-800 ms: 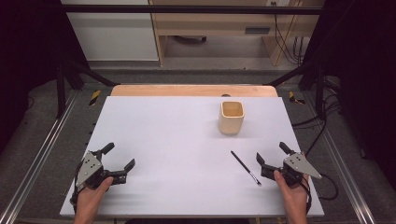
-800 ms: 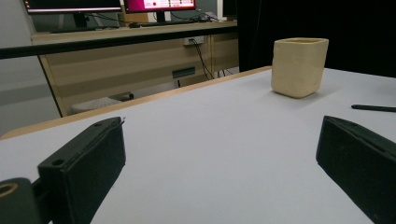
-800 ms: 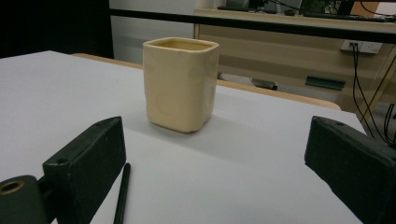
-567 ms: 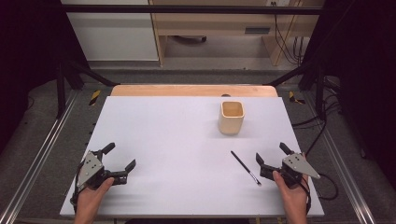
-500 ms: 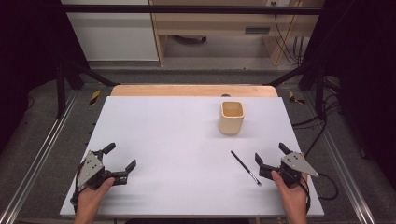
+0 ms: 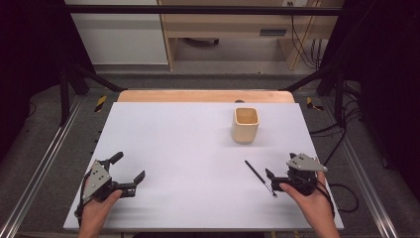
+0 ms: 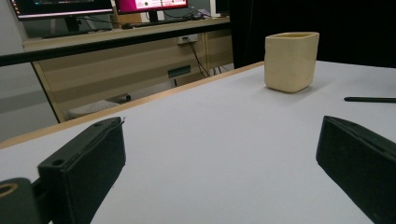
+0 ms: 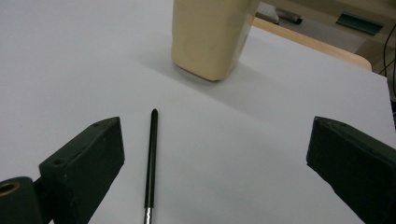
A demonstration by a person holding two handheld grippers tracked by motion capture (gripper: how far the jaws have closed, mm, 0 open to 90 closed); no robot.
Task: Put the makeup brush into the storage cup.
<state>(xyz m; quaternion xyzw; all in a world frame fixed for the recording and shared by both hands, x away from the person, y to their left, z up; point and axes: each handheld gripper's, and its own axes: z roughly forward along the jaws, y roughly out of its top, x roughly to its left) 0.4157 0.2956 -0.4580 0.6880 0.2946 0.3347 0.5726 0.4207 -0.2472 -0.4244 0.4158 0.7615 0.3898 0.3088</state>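
A cream square cup (image 6: 245,125) stands upright on the white table (image 6: 188,144), right of centre. A thin black stick (image 6: 260,177) with a metal band near its closer end lies flat in front of the cup. My right gripper (image 6: 281,166) rests open just right of the stick, its left jaw close beside the stick's near end without touching it. In the right gripper view the stick (image 8: 151,163) lies by the left jaw, with the cup (image 8: 210,32) beyond. My left gripper (image 6: 130,166) sits open at the front left, nothing between its jaws. The left gripper view shows the cup (image 7: 291,60) far off.
A wooden strip (image 6: 203,95) runs along the table's far edge. Metal rails (image 6: 44,163) flank both sides. Beyond the table stand a wooden desk (image 6: 233,22) and loose cables (image 6: 302,44). Wide bare tabletop lies between the two grippers.
The right gripper has edged slightly left toward the stick. The left gripper, cup and stick have stayed in place.
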